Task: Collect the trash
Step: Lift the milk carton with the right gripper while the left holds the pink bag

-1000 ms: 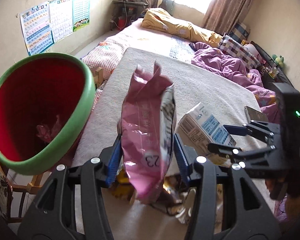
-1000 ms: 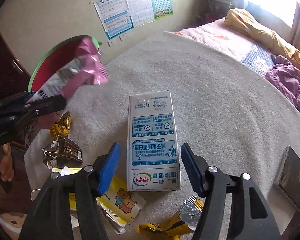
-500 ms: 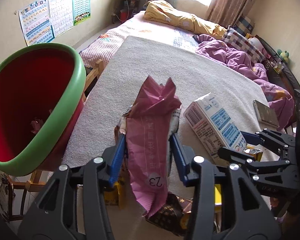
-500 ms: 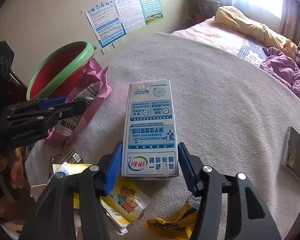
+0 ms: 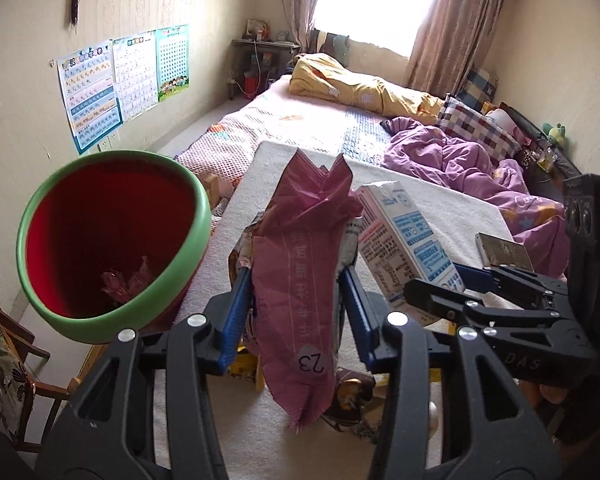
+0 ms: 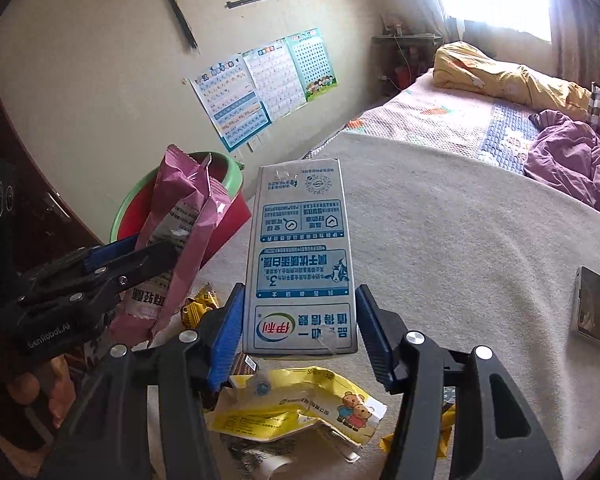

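Observation:
My left gripper [image 5: 296, 300] is shut on a pink snack bag [image 5: 304, 264] and holds it upright above the table; the bag also shows in the right wrist view [image 6: 180, 216]. My right gripper [image 6: 300, 320] is shut on a white and blue milk carton [image 6: 300, 264], lifted off the table; the carton also shows in the left wrist view [image 5: 404, 236]. A red bin with a green rim [image 5: 112, 240] stands to the left of the table, with a pink wrapper inside. Loose wrappers, among them a yellow bear packet [image 6: 300, 404], lie below the grippers.
The table has a beige cloth [image 6: 460, 248]. A phone [image 6: 596, 312] lies on it at the right. A bed with quilts [image 5: 380, 96] is beyond. A wooden chair [image 5: 4, 368] stands at the lower left by the bin.
The right gripper closed on the milk carton and lifted it off the table. The left gripper kept hold of the pink bag and tilted up, beside the bin.

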Demonstrator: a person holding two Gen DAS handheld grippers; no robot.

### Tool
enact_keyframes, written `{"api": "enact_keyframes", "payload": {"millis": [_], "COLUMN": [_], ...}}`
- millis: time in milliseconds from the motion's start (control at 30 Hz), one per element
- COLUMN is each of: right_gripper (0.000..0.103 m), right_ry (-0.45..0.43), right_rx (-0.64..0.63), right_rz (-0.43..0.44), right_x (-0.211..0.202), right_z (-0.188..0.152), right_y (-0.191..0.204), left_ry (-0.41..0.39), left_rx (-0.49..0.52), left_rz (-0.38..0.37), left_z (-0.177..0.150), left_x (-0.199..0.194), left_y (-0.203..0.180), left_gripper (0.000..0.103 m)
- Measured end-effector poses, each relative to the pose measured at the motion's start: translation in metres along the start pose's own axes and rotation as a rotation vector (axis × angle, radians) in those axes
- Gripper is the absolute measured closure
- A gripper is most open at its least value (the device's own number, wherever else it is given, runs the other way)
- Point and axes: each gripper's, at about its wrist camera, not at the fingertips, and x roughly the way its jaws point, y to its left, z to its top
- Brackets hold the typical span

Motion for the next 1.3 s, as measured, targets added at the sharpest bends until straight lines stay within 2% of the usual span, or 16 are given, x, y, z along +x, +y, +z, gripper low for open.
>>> {"api": "enact_keyframes", "payload": {"millis": [567,900,1200,1300], "right_gripper": [0.051,0.051,0.038,0.033], "right_ry": [0.009,0.026,0.178,0.19], "right_rx": [-0.04,-0.063,-0.041,-0.024], "right_rz": [0.068,0.044,-0.039,-0.07], "right_x": [0.005,0.014,0.038,0.045], "right_z": [0.003,0.007,-0.018,-0.023], "right_y": [0.044,0.046,0.026,0.023], "left_ry": [-0.032,-0.028,-0.009,-0.005], "left_rx": [-0.039,-0.062,-0.083,-0.075], "left_rz": [0.07,0.081,0.06,0.044], "left_z": [-0.002,-0.005,-0.008,-0.008], "left_x": [-0.016,-0.017,-0.013,-0.01], "left_y": [0.03,0.053,0.071,0.071], "left_gripper": [0.059,0.059,0.059,0.059]}}
